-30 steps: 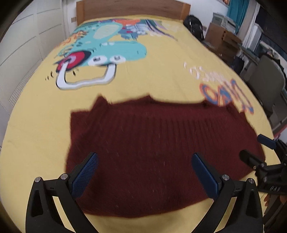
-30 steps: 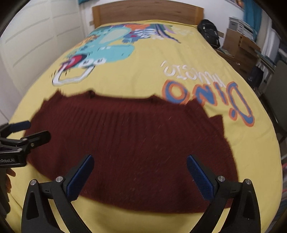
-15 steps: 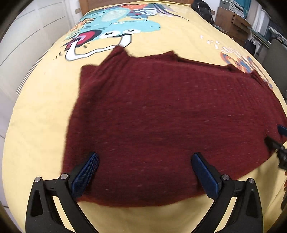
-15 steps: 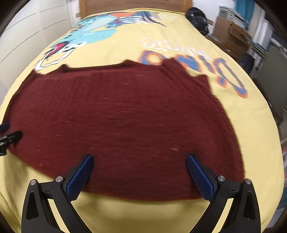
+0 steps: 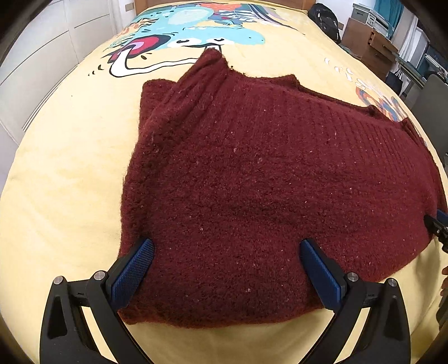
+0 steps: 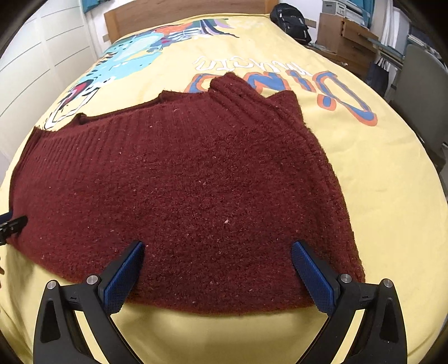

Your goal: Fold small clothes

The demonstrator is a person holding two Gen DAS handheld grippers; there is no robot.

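A dark red knitted sweater [image 5: 252,173] lies spread flat on the yellow bedspread [image 5: 61,173]. Its near hem faces me, and a folded sleeve [image 5: 201,75] bunches at the far left. My left gripper [image 5: 226,266] stands open over the left part of the near hem, its blue pads [image 5: 131,268] low on the knit with nothing held. In the right wrist view the same sweater [image 6: 196,173] fills the middle, and my right gripper [image 6: 217,266] stands open over the right part of the hem. The right gripper's tip [image 5: 436,226] shows at the left view's edge.
The bedspread carries a cartoon dinosaur print [image 5: 196,30] and coloured lettering [image 6: 280,81]. A wooden headboard [image 6: 184,8] closes the far end. White wardrobe doors [image 6: 33,61] run along the left. A black bag [image 6: 291,19], cardboard boxes [image 6: 344,36] and a grey chair [image 6: 420,84] stand right of the bed.
Both grippers have dropped and moved forward toward the sweater's near hem, which now fills the views. Both stay open. The sweater itself has not shifted.
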